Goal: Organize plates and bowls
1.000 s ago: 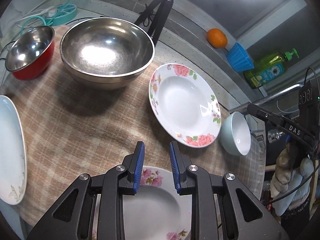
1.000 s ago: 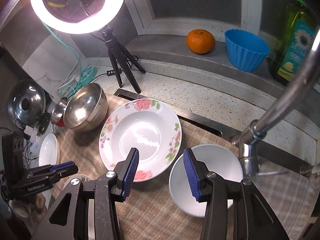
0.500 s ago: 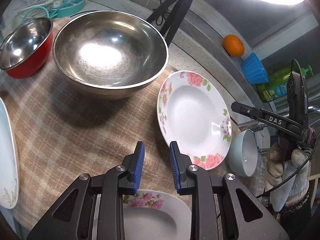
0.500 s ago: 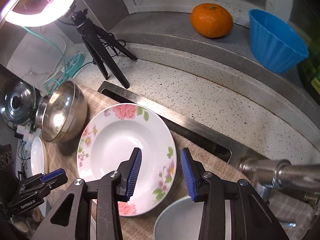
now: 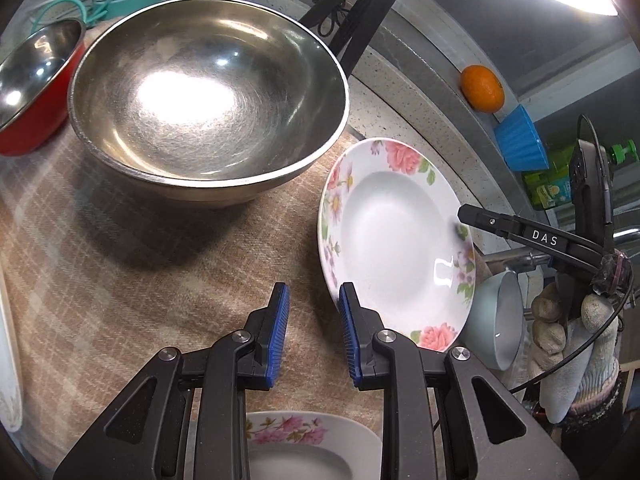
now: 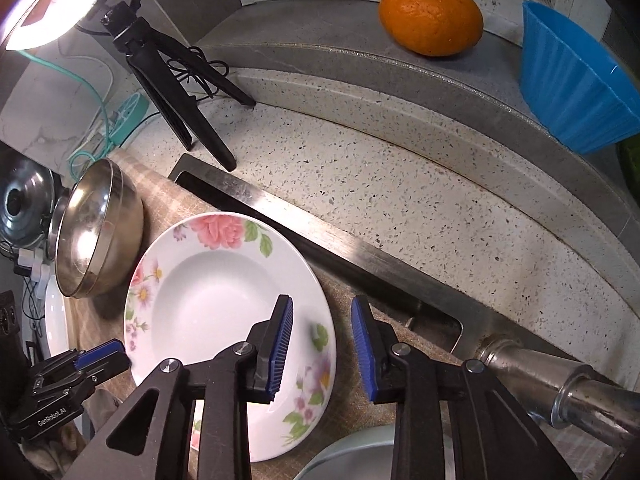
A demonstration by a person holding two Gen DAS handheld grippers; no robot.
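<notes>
A: Where was the flowered plate (image 6: 224, 304)?
B: On the checked cloth (image 5: 140, 264) on the desk, just right of the big steel bowl (image 5: 208, 92), with a pale blue bowl (image 5: 500, 320) at its other side.
A: And the right hand-held gripper (image 6: 322, 346)?
B: Straddling the plate's right rim, its jaws closing, the pads not yet pressing.
A: The left hand-held gripper (image 5: 314, 330)?
B: Released, its jaws a little apart over the cloth by the plate's left edge, gripping nothing. A second flowered plate (image 5: 304, 440) lay under it.
</notes>
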